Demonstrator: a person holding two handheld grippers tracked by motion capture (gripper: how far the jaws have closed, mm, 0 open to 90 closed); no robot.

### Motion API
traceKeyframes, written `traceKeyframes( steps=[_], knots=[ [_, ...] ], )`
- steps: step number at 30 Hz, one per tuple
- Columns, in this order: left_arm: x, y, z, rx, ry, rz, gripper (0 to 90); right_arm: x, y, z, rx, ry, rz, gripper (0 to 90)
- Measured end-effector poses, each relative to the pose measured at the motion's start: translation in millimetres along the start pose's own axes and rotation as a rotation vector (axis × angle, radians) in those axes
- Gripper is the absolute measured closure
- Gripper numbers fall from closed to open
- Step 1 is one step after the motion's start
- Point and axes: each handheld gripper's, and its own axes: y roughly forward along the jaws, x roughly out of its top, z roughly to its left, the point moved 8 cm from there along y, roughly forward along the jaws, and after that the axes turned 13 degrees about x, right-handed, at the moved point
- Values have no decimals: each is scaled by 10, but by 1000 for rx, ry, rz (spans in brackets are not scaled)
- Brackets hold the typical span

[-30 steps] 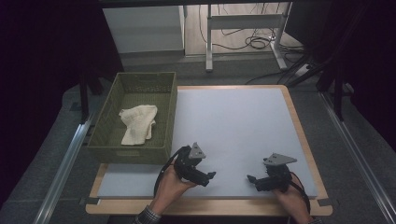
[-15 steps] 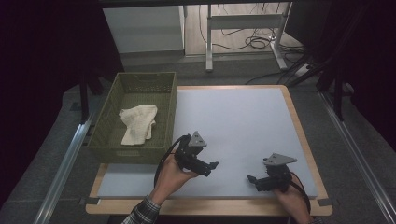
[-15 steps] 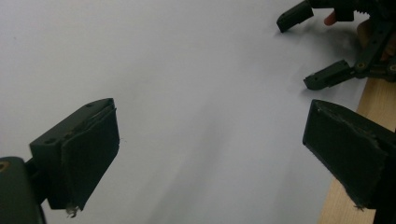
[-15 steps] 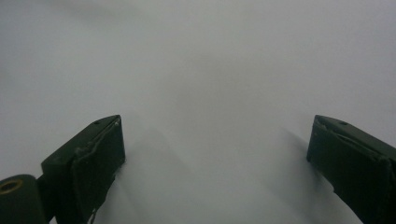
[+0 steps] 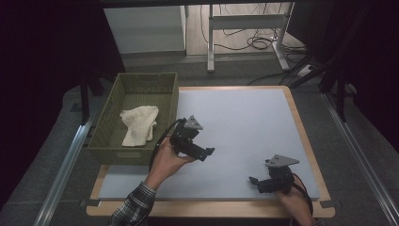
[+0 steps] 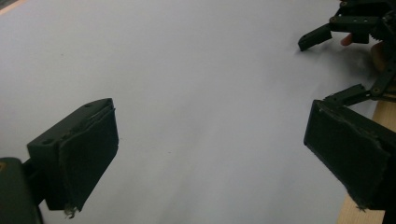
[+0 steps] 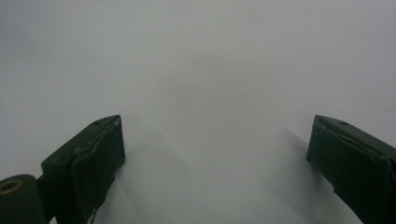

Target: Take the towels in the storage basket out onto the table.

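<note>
Lying crumpled in the green basket (image 5: 106, 136) at the table's (image 5: 244, 122) left edge, a white cloth (image 5: 138, 123) sits near the released left hand-held gripper (image 5: 200, 151), and the right hand-held gripper (image 5: 256, 182) is released too.

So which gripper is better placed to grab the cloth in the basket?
Probably the left gripper: it hovers open beside the green basket holding the white cloth, while the right gripper sits by the table's near edge.

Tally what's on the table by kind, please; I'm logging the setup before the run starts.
Baskets: 1, the green basket at the table's left edge.
Cloths: 1, the cream cloth lying inside it.
Grippers: 2, the left gripper and the right gripper, both open and empty over the white mat.
Total: 4.
</note>
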Motion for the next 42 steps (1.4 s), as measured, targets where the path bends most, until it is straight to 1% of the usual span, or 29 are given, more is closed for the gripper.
traceKeyframes(
  steps=[3, 4, 5, 7, 8, 9, 10, 11, 12, 14, 15, 16, 18, 19, 24, 25, 26, 27, 31, 34, 35, 36, 37, 38, 39, 40, 41, 42],
  knots=[
    [20, -7, 122, 17, -2, -1, 32, -1, 0, -1, 0, -2, 0, 44],
    [20, -7, 122, 17, -2, -1, 32, -1, 0, -1, 0, -2, 0, 44],
    [32, -11, 214, 23, -12, -3, 31, -1, 0, 0, 1, -1, 0, 44],
    [39, -13, 289, 31, -16, -3, 31, -1, 0, -1, 1, -1, 0, 44],
    [39, -13, 289, 31, -16, -3, 28, -1, 0, -1, 1, -1, 0, 44],
    [38, -11, 355, 39, -8, 8, 26, -1, 0, -1, 1, 0, 0, 44],
    [38, -11, 355, 39, -8, 8, 24, -1, 0, -1, 1, 0, 0, 44],
    [45, -6, 412, 52, -12, 11, 24, 0, -1, -1, 0, -1, 0, 44],
    [45, -6, 412, 52, -12, 11, 24, 0, -1, -1, 0, -1, 0, 44],
    [49, -6, 473, 65, -13, 14, 24, -1, 0, 0, 0, -1, 0, 44],
    [54, -12, 536, 80, -18, 13, 23, -1, 0, -1, 1, -1, 0, 44],
    [56, -18, 570, 87, -18, 13, 23, -1, -1, -1, 1, -1, 0, 44],
    [58, -20, 593, 91, -25, 12, 20, -1, 0, -1, 1, -1, 0, 44],
    [57, -30, 677, 102, -35, 11, 20, -1, -1, -1, 1, -1, 0, 44],
    [26, -60, 880, 146, -60, 13, 23, -1, -1, -1, 0, 0, 0, 44],
    [21, -65, 909, 152, -63, 12, 23, -1, -1, -1, 0, 0, 0, 44],
    [21, -65, 909, 152, -63, 12, 24, -1, -1, -1, 0, 0, 0, 44],
    [9, -79, 994, 169, -72, 11, 24, -1, -1, -1, 0, -1, 0, 44],
    [3, -119, 1131, 193, -91, 4, 23, -1, -1, -1, 0, 0, 0, 44],
    [-20, -154, 1269, 225, -103, 8, 23, -1, -1, -1, 0, 0, 0, 44],
    [-20, -154, 1269, 225, -103, 8, 23, -1, -1, -1, 0, -1, 0, 44],
    [-56, -172, 1380, 253, -113, 17, 23, -1, -1, -1, 0, -1, 0, 44],
    [-74, -177, 1427, 264, -118, 22, 23, -1, -1, -1, 0, -1, 0, 44],
    [-105, -180, 1503, 276, -134, 23, 24, -1, -1, -1, 0, 0, 0, 44],
    [-135, -182, 1560, 284, -148, 27, 26, -1, -1, -1, 0, -1, 0, 44],
    [-135, -182, 1560, 284, -148, 27, 26, -1, -1, -1, 0, -1, 0, 44],
    [-191, -182, 1670, 298, -170, 28, 26, -1, 0, 0, 1, 0, 0, 44],
    [-191, -182, 1670, 298, -170, 28, 26, -1, 0, 0, 1, 0, 0, 44]
  ],
)
